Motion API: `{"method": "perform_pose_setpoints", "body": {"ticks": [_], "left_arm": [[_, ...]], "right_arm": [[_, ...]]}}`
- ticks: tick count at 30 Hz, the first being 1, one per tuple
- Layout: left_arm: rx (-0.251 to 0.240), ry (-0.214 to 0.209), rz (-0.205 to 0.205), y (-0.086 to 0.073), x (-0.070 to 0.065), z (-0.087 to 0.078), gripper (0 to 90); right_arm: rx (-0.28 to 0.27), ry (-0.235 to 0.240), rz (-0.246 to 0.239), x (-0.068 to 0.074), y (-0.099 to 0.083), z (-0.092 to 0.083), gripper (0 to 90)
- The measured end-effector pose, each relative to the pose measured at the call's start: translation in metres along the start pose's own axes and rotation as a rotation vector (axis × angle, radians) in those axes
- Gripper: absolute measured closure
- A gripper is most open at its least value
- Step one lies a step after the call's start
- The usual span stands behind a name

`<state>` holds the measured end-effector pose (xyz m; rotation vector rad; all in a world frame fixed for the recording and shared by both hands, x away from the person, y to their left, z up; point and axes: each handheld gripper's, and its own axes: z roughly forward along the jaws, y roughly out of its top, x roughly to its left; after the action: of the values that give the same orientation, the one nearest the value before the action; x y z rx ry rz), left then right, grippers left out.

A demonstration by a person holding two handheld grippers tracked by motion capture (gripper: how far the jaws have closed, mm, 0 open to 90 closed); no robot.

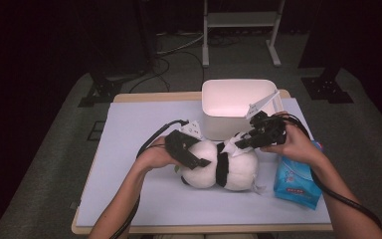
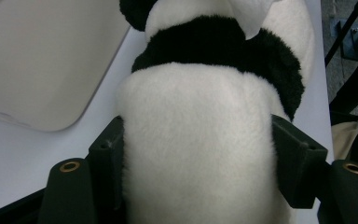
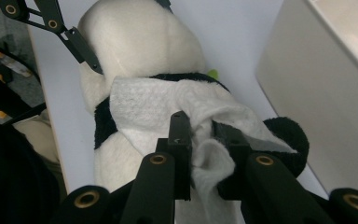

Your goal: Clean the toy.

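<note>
One plush panda (image 1: 222,168) lies on its side near the middle of the white table (image 1: 139,149), white-bodied with a single black band around its middle and a black ear visible in the right gripper view. One white tissue (image 3: 168,109) is draped over the panda's upper part, covering some of the black band.

The left gripper (image 1: 191,155) comes in from the panda's nine o'clock side; in the left gripper view its two jaws press into the white fur on either flank, so it is clenched around the panda's body. The right gripper (image 1: 242,141) reaches from about two o'clock of the panda; in its own view a fold of the tissue is pinched between the two jaws, which stand close together, grasping the cloth right on top of the toy.

At the panda's twelve o'clock, just beside it, stands one white bin (image 1: 236,99), open at the top. At about four o'clock, near the table's right edge, sits one blue tissue pack (image 1: 296,181). Two forearms enter from the bottom, and one black cable trails from each gripper.
</note>
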<state>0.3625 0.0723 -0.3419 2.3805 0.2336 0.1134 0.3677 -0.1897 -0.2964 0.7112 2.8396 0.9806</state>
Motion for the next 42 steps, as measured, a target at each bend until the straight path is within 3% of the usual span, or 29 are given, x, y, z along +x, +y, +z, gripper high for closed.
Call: {"method": "perform_pose_setpoints", "body": {"ticks": [7,12,16,24,32,42], "left_arm": [[-0.018,-0.024,-0.061,-0.018,-0.006,0.005,22.7],[-0.013,-0.018,-0.081,-0.019,-0.009,0.001,13.2],[-0.037,-0.025,-0.11,-0.019,-0.006,-0.005,9.3],[-0.04,-0.054,-0.162,-0.026,0.0,-0.005,2.5],[-0.026,-0.127,-0.17,-0.03,-0.001,0.008,2.4],[-0.072,-0.129,-0.143,-0.037,-0.01,0.006,11.2]], "right_arm": [[0.007,0.041,-0.012,0.006,-0.009,0.015,78.0],[0.018,0.042,-0.039,0.015,-0.01,0.017,78.0],[0.022,0.034,-0.051,0.019,-0.012,0.016,78.0],[0.014,0.05,-0.042,0.022,-0.021,0.013,78.0],[0.014,0.064,-0.038,0.024,-0.031,0.009,78.0],[0.01,0.077,-0.037,0.023,-0.039,0.007,78.0]]}}
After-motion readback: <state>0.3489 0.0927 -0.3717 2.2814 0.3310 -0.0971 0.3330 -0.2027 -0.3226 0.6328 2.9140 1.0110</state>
